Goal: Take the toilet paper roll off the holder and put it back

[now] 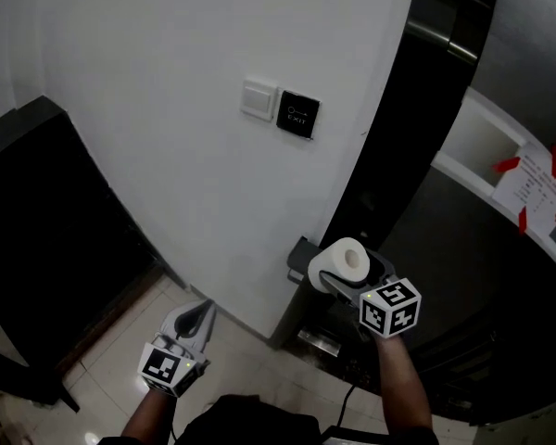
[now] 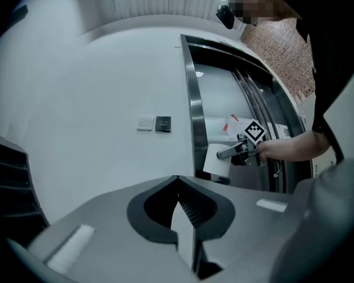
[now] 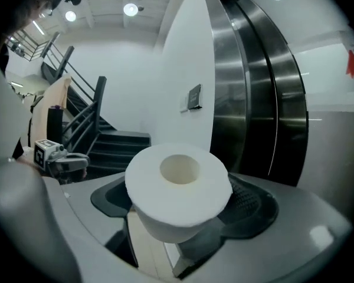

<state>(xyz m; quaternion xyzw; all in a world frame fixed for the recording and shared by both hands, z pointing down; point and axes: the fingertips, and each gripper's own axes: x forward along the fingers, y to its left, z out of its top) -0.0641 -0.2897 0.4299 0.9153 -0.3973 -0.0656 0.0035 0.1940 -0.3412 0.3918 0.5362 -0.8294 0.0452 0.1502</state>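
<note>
My right gripper (image 1: pixel 345 281) is shut on a white toilet paper roll (image 1: pixel 341 262), with one jaw on each side of it. In the right gripper view the roll (image 3: pixel 177 187) fills the space between the jaws, its hollow core facing the camera. It hangs in the air just right of a dark holder (image 1: pixel 302 254) fixed low at the wall's edge. The left gripper view shows the same roll (image 2: pixel 217 161) from the side. My left gripper (image 1: pixel 199 315) hangs low at the left over the floor, shut with nothing in it (image 2: pixel 178 202).
On the white wall are a light switch (image 1: pixel 258 98) and a black button plate (image 1: pixel 297 114). A curved black and steel door frame (image 1: pixel 389 156) rises at the right. A dark staircase (image 1: pixel 46 230) stands at the left, above a tiled floor (image 1: pixel 102 369).
</note>
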